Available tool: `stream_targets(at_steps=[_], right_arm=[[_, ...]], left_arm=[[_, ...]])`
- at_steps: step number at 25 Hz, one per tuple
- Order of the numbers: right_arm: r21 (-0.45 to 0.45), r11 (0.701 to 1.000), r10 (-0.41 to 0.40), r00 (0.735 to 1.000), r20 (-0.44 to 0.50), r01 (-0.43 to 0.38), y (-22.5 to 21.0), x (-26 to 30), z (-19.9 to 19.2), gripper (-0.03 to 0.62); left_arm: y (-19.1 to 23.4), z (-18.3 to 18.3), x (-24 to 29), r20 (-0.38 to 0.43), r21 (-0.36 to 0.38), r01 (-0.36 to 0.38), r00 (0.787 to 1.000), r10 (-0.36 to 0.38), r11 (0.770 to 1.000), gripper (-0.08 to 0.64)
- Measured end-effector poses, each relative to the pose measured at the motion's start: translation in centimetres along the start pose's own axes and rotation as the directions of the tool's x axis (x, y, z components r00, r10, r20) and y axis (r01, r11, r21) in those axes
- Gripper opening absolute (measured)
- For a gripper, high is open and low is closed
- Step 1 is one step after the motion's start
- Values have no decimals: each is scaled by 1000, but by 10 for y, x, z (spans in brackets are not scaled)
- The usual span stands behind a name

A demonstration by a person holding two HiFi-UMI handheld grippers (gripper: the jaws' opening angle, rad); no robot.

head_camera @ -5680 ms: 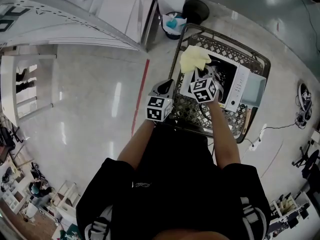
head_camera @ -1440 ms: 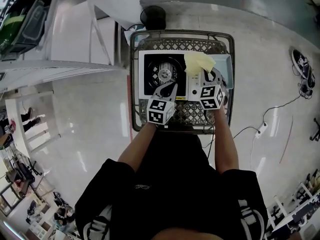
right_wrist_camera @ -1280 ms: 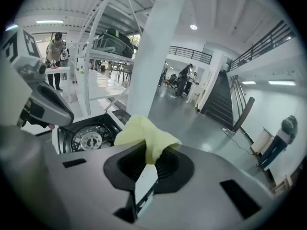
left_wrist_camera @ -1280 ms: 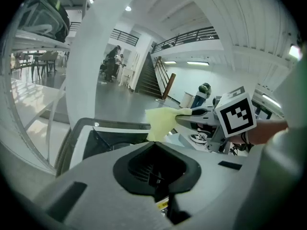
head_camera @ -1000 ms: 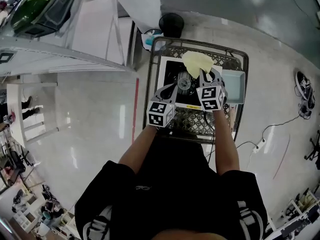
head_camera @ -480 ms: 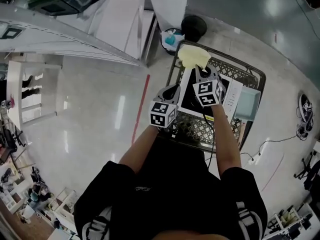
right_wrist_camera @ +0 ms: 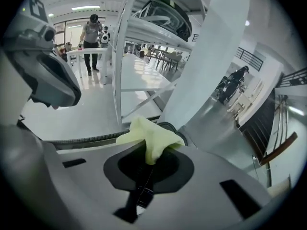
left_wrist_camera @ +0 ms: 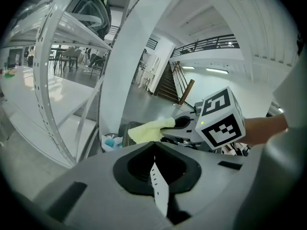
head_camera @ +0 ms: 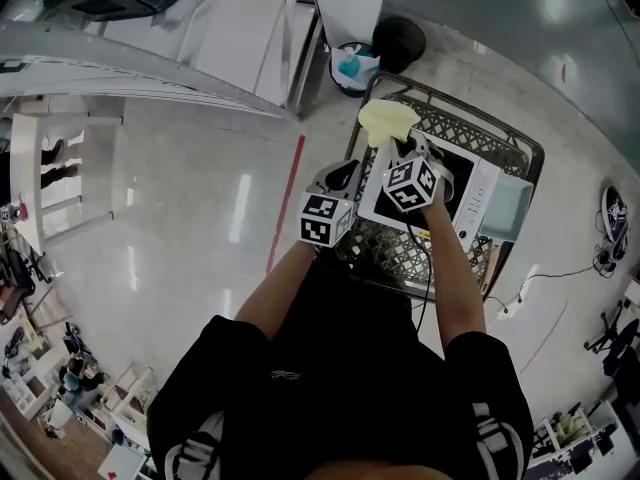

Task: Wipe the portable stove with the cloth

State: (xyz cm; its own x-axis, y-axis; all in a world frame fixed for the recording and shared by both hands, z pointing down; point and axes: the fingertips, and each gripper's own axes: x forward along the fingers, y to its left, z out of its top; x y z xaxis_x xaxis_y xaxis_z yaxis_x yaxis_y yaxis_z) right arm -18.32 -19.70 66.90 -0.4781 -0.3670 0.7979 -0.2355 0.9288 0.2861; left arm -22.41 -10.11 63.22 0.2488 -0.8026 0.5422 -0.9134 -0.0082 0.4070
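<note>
Nearest the person, the left claw [head_camera: 338, 175] is hanging clenched on nothing, at nine o'clock of the right claw [head_camera: 403, 150], which is pinching the yellow cloth [head_camera: 388, 120]. The cloth is sitting at the eleven-o'clock corner of the portable stove [head_camera: 470, 193], inside the wire trolley [head_camera: 500, 118]. I'd judge the wiping is only getting going, with most of the top left to cover.

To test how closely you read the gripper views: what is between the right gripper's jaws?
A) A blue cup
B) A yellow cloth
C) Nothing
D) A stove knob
B: in the right gripper view, the right gripper has its jaws shut on the yellow cloth, which bunches out ahead of them.
</note>
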Motion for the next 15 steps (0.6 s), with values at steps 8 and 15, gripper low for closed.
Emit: stream_targets(at_steps=[8, 15], right_arm=[[26, 999, -29, 999, -33, 30, -16, -7, -17, 23], [124, 989, -72, 997, -23, 75, -34, -13, -37, 23]], left_arm=[[-14, -3, 11, -22, 14, 23, 1000, -22, 1000, 17], [-32, -10, 21, -50, 28, 46, 998, -44, 999, 17]])
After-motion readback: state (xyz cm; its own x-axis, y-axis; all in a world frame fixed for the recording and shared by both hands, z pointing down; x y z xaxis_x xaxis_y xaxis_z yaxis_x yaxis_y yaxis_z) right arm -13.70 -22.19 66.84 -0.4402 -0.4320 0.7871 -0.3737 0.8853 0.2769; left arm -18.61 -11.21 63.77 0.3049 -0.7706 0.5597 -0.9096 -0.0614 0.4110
